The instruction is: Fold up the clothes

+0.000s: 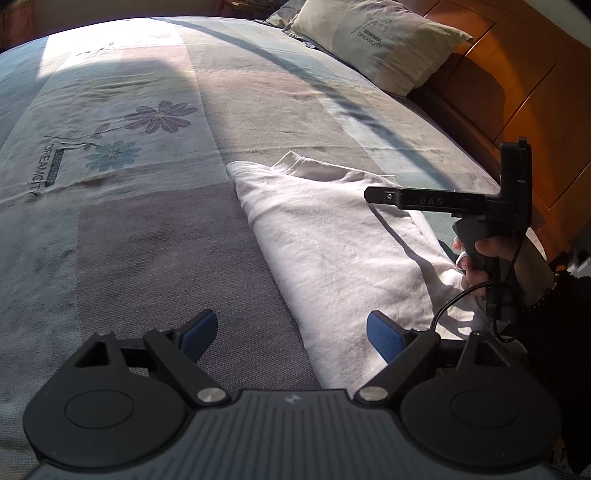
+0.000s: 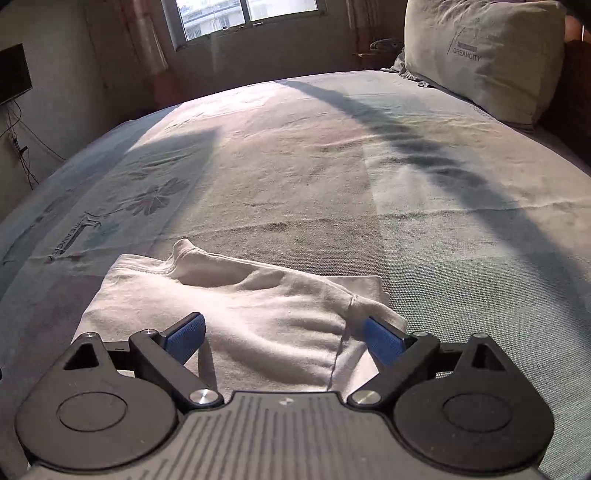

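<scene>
A white garment lies partly folded in a long strip on the bedsheet. My left gripper is open just above the sheet. Its right pad sits over the garment's near left edge, and nothing is between the pads. A hand holds my right gripper over the garment's far right part. In the right wrist view the garment shows its collar and a sleeve seam. My right gripper is open low over it, with the cloth spread under the gap and neither pad pressing on it.
A pillow leans at the head of the bed against a wooden headboard. The sheet carries a flower print. Past the bed are a window and a dark screen on the left wall.
</scene>
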{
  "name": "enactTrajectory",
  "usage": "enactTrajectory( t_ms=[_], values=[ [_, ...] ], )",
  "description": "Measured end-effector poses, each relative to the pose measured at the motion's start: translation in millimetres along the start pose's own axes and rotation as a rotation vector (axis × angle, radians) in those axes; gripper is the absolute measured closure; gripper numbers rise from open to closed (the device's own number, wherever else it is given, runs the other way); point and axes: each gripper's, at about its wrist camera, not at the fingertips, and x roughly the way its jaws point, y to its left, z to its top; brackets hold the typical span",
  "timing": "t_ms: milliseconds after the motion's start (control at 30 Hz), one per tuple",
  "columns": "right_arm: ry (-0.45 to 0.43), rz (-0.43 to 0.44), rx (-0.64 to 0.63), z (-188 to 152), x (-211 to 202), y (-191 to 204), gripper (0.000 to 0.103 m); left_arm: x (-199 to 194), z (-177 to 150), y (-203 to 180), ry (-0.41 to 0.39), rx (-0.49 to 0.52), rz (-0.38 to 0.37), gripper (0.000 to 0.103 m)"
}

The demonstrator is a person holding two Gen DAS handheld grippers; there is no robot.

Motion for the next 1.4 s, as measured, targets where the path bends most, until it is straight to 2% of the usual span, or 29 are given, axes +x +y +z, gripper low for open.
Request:
enactTrajectory(
  t_ms=[100, 233, 333, 400, 433, 500, 567, 667, 800, 867, 967, 1000, 1033, 1167, 1300, 1400],
  values=[
    [-0.033, 0.018, 0.020, -3, -30, 2, 0.007, 4, 7, 1, -0.012, -0.018, -0.022, 0.015],
    [-0.055, 0.099, 0.015, -36, -75, 21, 0.000, 12, 14, -7, -0.012, -0.021, -0.082, 0.015],
    [-0.033, 0.174, -0.008, -74, -100, 42, 0.000, 20, 13, -21, -0.007, -0.025, -0.188, 0.015],
    [-0.013, 0.160, -0.015, -93, -106, 50, 0.000, 27, 10, -31, -0.007, -0.020, -0.258, 0.014],
    [-0.003, 0.154, -0.013, -102, -108, 53, 0.000, 33, 8, -34, -0.001, -0.016, -0.296, 0.011],
    [0.017, 0.149, 0.023, -113, -109, 53, 0.000, 51, 3, -36, 0.017, -0.017, -0.330, 0.010],
    [0.029, 0.147, 0.095, -121, -111, 48, 0.000, 67, -2, -31, 0.048, -0.058, -0.294, 0.011],
    [0.016, 0.162, 0.122, -122, -124, 48, 0.000, 58, -5, -27, 0.031, -0.110, -0.309, 0.010],
    [-0.029, 0.155, 0.065, -117, -135, 55, 0.000, 41, -6, -35, -0.009, -0.041, -0.278, 0.009],
    [-0.052, 0.148, 0.046, -112, -132, 56, 0.000, 47, -10, -31, 0.025, -0.049, -0.255, 0.009],
    [-0.041, 0.089, 0.061, -109, -118, 47, 0.000, 46, -15, -21, 0.022, -0.117, -0.276, 0.010],
    [-0.027, 0.055, 0.079, -110, -112, 42, 0.000, 41, -15, -22, 0.016, -0.107, -0.269, 0.009],
    [-0.008, 0.015, 0.117, -113, -110, 34, 0.000, 36, -14, -23, 0.006, -0.086, -0.252, 0.009],
    [-0.060, 0.056, 0.182, -117, -127, 19, 0.000, 19, -13, -26, -0.025, -0.020, -0.190, 0.009],
    [-0.121, 0.111, 0.148, -103, -132, 27, 0.000, 9, -11, -26, -0.065, -0.014, -0.098, 0.009],
    [-0.106, 0.123, 0.105, -90, -113, 36, 0.000, 1, -10, -24, -0.086, -0.001, -0.028, 0.009]
  ],
)
